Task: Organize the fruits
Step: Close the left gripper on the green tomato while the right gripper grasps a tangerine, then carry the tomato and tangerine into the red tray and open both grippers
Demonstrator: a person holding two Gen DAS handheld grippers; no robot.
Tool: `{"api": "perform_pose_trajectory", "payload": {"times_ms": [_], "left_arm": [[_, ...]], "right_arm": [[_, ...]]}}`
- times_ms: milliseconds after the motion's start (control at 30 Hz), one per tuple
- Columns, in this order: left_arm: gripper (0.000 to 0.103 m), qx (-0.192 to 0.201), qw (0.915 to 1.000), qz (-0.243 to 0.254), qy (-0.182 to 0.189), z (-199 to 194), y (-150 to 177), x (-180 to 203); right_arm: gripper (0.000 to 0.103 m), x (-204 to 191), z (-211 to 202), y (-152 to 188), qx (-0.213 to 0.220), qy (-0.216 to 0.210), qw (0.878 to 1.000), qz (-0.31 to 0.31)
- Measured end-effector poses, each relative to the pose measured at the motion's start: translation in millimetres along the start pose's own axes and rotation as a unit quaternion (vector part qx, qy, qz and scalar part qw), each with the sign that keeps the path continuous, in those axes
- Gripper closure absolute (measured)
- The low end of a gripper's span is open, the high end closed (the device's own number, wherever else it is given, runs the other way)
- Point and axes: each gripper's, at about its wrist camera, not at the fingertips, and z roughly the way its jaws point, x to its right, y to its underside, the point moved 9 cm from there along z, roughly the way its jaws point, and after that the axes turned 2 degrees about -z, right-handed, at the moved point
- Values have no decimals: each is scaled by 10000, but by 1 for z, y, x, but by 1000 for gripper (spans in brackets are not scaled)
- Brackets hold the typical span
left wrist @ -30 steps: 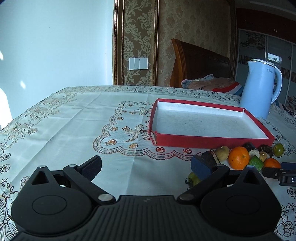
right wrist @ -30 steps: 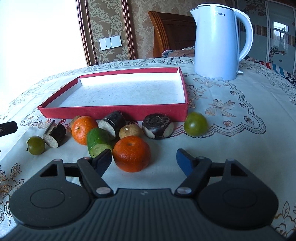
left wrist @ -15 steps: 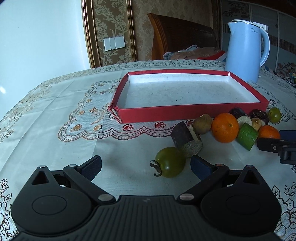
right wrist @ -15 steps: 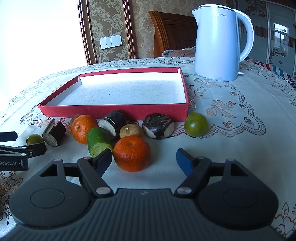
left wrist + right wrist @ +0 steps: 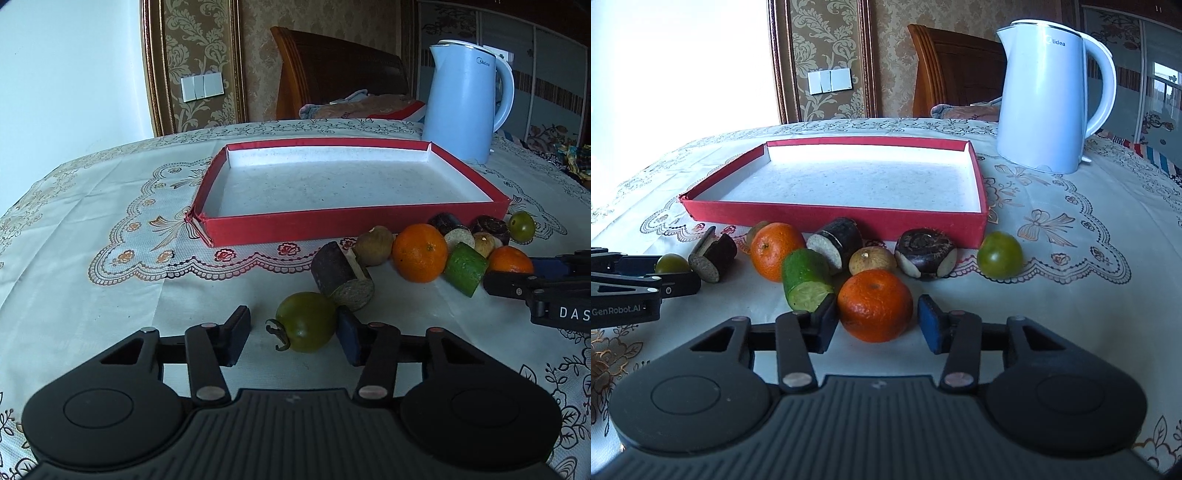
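- Patterned wallpaper and a wooden headboard stand behind the lace-printed tablecloth (image 5: 110,206), where the red tray (image 5: 280,225) serves as the landmark; a pale kettle (image 5: 461,99) stands beyond the tray's far right corner.
- Left gripper (image 5: 293,334): jaws parted, nothing clamped. The green tomato (image 5: 306,321) sits between the fingers in front of the tray's near wall, its side at the right pad, the left pad apart from it.
- Right gripper (image 5: 877,323): jaws parted around the nearer orange (image 5: 874,310), which lies in front of the tray's near wall; whether the pads touch it I cannot tell.
- Outward from there, all before the tray's near wall: a cucumber piece (image 5: 805,278), a second orange (image 5: 775,249), dark cut pieces (image 5: 838,240), a brown fruit (image 5: 871,260), and another green tomato (image 5: 999,254) off the tray's near right corner.
- Progress: the tray holds nothing, so every fruit is left to move; I judge both first pickups are just beginning.
- Against half a second earlier: both sets of jaws are narrower, and the left gripper has closed in so the tomato now sits between its fingers; the fruits lie as they did.
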Motion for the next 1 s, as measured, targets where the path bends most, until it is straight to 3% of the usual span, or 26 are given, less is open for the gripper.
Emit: {"api": "perform_pose_trajectory", "payload": {"times_ms": [133, 767, 1000], "left_arm": [[65, 0, 10000, 14, 75, 0, 0, 4], [69, 151, 9995, -182, 210, -19, -6, 3], [69, 287, 9986, -307, 310, -25, -28, 1]], "right_arm": [[63, -2, 0, 0, 9, 6, 10000, -54], [64, 4, -14, -4, 252, 111, 9996, 25], [64, 12, -33, -31, 635, 196, 9978, 24]]}}
